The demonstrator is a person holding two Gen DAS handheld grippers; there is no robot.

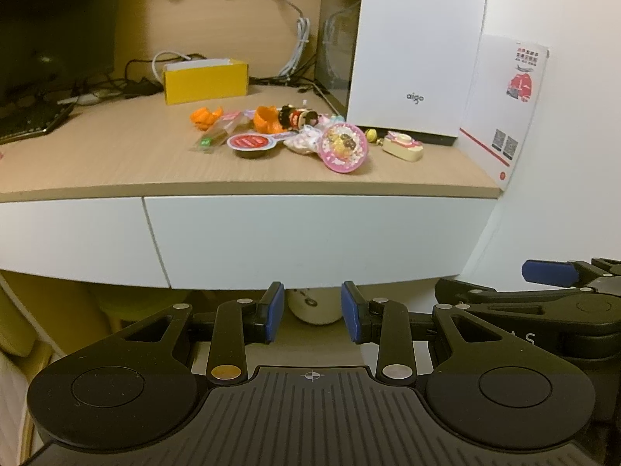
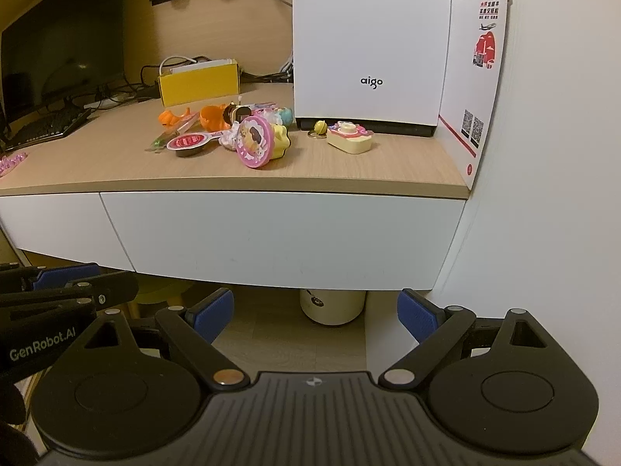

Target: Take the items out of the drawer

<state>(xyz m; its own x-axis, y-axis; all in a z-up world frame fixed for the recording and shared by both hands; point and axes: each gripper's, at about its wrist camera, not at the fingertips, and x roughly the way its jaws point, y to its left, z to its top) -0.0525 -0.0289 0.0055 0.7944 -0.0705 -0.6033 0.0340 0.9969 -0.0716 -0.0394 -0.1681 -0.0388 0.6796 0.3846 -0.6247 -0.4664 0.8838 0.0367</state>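
- The left gripper [image 1: 312, 312] has its blue fingers [image 1: 273, 312] somewhat apart, holding nothing; the right gripper [image 2: 315, 316] is spread wider, also empty.
- Both hang below the closed white drawer [image 2: 283, 233].
- Toys [image 2: 254, 145] lie on the desk [image 2: 349, 171] above.

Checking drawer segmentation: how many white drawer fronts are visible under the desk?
2. A wide drawer front on the right against the wall, and a partly cropped drawer front to its left. Both are closed.

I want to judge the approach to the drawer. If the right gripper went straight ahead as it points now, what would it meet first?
Probably the cream bin under the desk, seen between the open right gripper fingers; depth is unclear.
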